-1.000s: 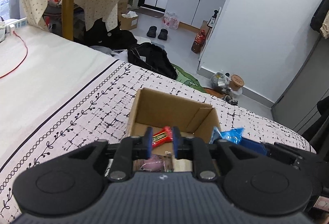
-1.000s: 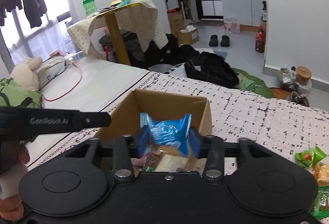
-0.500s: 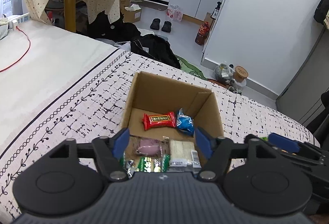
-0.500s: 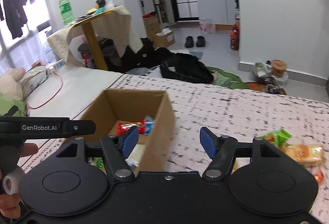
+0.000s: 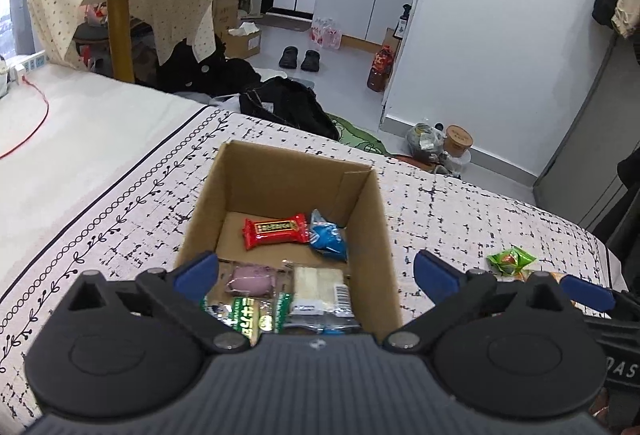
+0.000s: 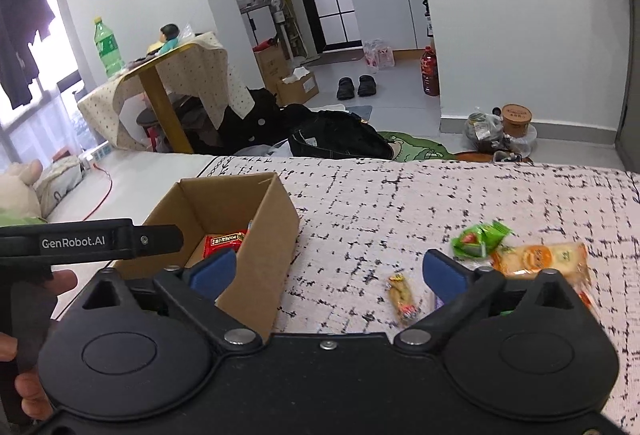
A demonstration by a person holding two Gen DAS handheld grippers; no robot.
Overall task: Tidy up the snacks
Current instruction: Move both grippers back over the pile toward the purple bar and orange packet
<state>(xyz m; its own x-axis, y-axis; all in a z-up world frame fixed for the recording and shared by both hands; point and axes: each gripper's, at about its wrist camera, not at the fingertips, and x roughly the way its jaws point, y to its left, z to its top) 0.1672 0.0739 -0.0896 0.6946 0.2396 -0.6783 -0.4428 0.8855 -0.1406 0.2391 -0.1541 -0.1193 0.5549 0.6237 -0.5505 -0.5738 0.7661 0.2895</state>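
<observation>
Grippers, left (image 5: 316,271) over the cardboard box (image 5: 368,203) and right (image 6: 327,269), both opening empty; judged next: fetch the loose biscuit packet (image 6: 540,259).

Illumination is even, soft daylight. The window (image 6: 28,47) at the upper left of the right wrist view is overexposed. Shadows are faint. Fisheye distortion bends lines toward all frame edges. Focus is adequate; corners soften.
</observation>
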